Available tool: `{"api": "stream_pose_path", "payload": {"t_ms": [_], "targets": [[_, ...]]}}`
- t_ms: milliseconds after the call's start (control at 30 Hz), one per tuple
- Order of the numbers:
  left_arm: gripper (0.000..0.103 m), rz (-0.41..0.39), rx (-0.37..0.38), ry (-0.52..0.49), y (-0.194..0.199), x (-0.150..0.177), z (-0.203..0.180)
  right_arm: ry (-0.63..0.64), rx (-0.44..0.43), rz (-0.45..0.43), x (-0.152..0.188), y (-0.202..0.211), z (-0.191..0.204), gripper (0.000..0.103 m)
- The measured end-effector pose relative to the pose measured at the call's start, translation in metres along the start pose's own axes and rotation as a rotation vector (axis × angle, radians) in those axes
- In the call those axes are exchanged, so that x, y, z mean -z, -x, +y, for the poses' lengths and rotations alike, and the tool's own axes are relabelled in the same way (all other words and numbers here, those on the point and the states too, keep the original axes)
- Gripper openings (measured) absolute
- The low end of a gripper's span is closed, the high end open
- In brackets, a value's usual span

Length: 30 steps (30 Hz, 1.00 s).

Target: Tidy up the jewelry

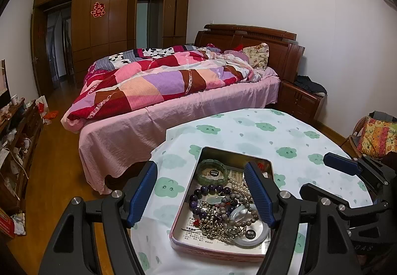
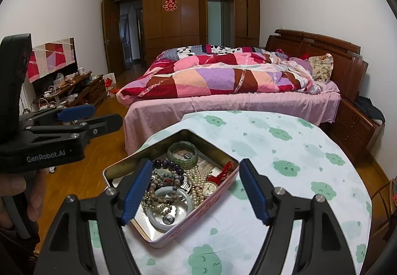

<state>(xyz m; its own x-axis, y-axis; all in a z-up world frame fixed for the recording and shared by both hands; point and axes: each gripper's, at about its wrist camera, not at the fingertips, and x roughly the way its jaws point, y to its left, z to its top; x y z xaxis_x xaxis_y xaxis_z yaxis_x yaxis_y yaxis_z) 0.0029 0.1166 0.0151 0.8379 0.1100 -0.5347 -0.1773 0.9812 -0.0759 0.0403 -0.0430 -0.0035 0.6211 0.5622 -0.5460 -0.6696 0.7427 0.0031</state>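
With both our left claw [image 1: 202,194] and right claw [image 2: 193,190] released and empty above the tin [image 2: 211,210] on the table [image 2: 297,150], we judge the green bangle [image 2: 182,153], just ahead of the right claw, rigid, slick, breakable, best pinched across its rim, unlike the limp, tangled bead strands [image 2: 158,190].

"GenRobot.AI" on left tongs [image 2: 77,116] body; wardrobe [image 2: 173,14] sign probably 囍.

Pink tin [image 2: 198,215]; green bangle [image 2: 182,153]; cloud-print tablecloth [image 2: 310,163].
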Motion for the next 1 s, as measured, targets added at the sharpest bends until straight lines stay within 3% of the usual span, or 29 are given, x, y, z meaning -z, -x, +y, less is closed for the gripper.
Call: {"api": "stream_pose_path", "payload": {"t_ms": [533, 667, 867, 1000], "targets": [[0.073, 0.016, -0.01, 0.003, -0.0002, 0.0063, 0.0051, 0.0, 0.003, -0.002, 0.0004, 0.0001, -0.0004, 0.078], [0.085, 0.015, -0.018, -0.008, -0.0007, 0.0059, 0.0033, -0.005, 0.009, -0.004, 0.0028, 0.0002, -0.0025, 0.08], [0.086, 0.019, -0.056, -0.012, -0.0021, 0.0045, 0.0038, -0.001, 0.011, 0.001, 0.005, -0.001, -0.0026, 0.08], [0.094, 0.015, -0.084, -0.018, -0.0052, 0.0036, 0.0008, 0.001, 0.009, 0.004, 0.004, -0.0028, -0.0038, 0.081]]}}
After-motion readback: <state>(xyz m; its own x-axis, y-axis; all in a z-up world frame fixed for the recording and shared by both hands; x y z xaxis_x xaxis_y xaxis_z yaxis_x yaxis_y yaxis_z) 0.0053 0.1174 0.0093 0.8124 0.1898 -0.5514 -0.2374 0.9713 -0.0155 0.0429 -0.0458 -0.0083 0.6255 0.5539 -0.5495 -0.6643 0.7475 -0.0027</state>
